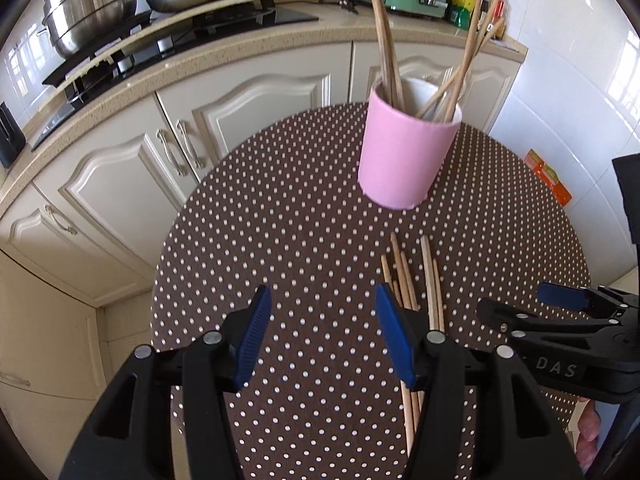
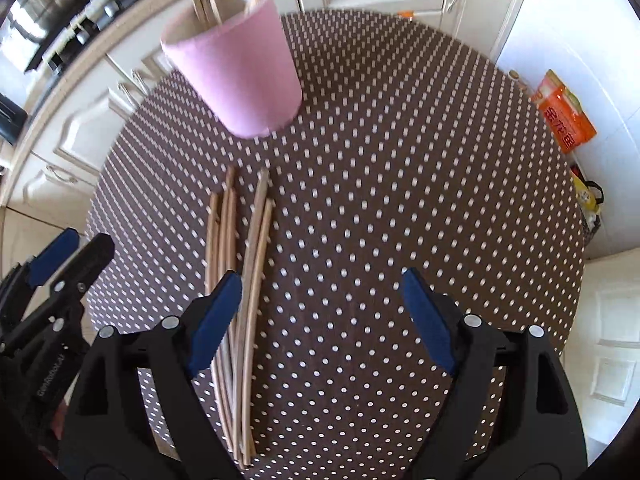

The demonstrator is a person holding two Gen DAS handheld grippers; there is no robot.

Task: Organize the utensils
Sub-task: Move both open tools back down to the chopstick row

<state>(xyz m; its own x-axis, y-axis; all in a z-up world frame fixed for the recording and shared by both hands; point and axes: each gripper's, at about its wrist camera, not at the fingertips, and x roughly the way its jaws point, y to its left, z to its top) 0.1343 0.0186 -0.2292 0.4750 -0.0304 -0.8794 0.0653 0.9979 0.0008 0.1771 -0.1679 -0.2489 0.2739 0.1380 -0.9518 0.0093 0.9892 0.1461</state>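
One round tabletop (image 1: pixel 304 216) under a brown cloth with white dots, set close to cream cabinets (image 1: pixel 132 168).

One pink cup (image 1: pixel 404 156) upright toward the far side of the tabletop, holding a bunch of wooden chopsticks (image 1: pixel 384 44) that lean out in two groups, roughly two or three at the left and four or so at the right; exact count not clear.

Two grippers above the cloth, both angled downward. Left gripper (image 1: pixel 323 332): jaws apart, nothing between them, only dotted cloth showing in the gap. Right gripper (image 2: pixel 322 312): jaws wide apart, likewise empty, with its left blue pad over the bundle on the cloth.

One loose bundle of chopsticks (image 2: pixel 244 264) flat on the cloth, near side of the cup and apart from it, lying lengthwise toward the cup: about six or seven sticks, overlapping, so the count is uncertain. From the left wrist view, the bundle passes just beside and under the left gripper's right pad.

One orange packet (image 2: pixel 564 116) off the tabletop's right edge.
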